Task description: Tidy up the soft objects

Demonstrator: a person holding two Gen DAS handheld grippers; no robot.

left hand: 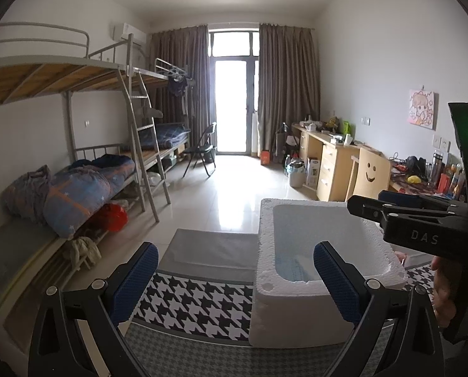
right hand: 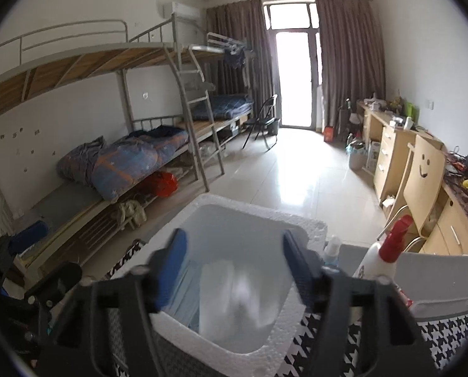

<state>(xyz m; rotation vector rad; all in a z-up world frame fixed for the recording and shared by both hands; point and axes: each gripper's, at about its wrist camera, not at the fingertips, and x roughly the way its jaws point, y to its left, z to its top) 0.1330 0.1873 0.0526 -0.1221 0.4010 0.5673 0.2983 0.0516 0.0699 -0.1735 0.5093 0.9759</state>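
A white foam box (left hand: 296, 311) stands on a houndstooth cloth (left hand: 196, 304). Blue face masks (left hand: 292, 268) lie at its bottom. In the right wrist view the box (right hand: 299, 235) is right below, holding the blue masks (right hand: 183, 298) and a blurred white soft packet (right hand: 237, 295). My left gripper (left hand: 237, 267) is open and empty, at the box's near left corner. My right gripper (right hand: 234, 248) is open and empty, hovering over the box; it also shows in the left wrist view (left hand: 400, 213) above the box's right rim.
A white spray bottle with a red top (right hand: 387, 251) and a small bottle (right hand: 331, 249) stand right of the box. A grey flat pad (left hand: 212, 251) lies behind the cloth. Bunk beds (left hand: 77, 188) with bedding are left, desks (left hand: 337, 163) right.
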